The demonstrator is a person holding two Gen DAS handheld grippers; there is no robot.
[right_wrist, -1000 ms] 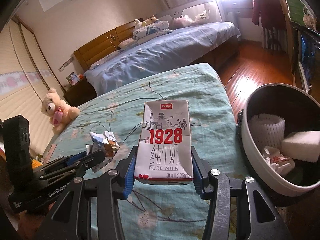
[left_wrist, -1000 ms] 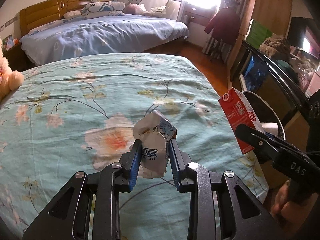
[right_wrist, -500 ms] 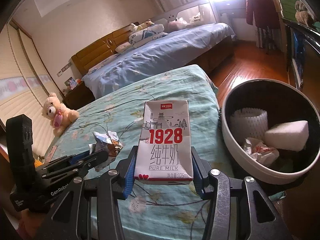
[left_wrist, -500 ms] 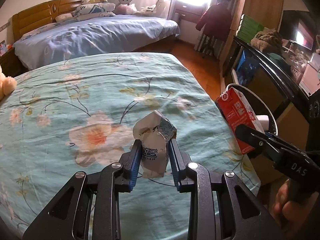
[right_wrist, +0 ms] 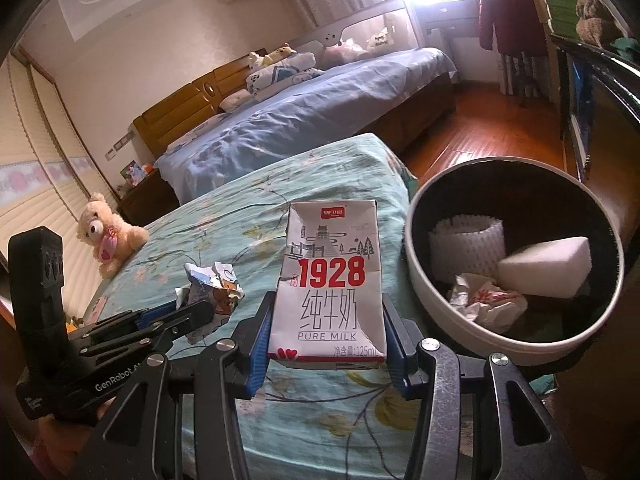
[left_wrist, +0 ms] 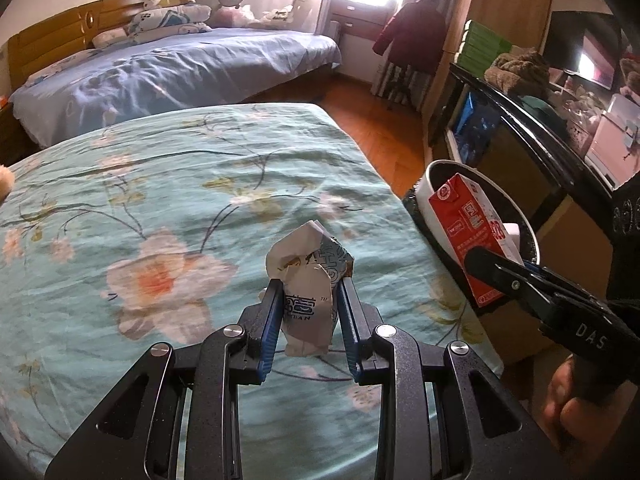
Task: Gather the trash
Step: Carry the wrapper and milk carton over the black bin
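Pads of the right gripper (right_wrist: 326, 316) clamp the milk carton (right_wrist: 330, 276) upright by its sides, just left of the round bin (right_wrist: 416, 280) beside the bed (right_wrist: 224, 216). The left gripper (left_wrist: 308, 312) pinches a crumpled wrapper (left_wrist: 308, 276) over the bedspread. Best to carry the carton fully past the bin's near rim before releasing, then bring the wrapper across.

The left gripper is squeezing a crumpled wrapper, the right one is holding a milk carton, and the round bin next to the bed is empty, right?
Not quite: the bin is not empty. The right wrist view shows a white foam block, a white mesh roll and crumpled paper in it. The left gripper does squeeze the wrapper; the right gripper holds the milk carton.
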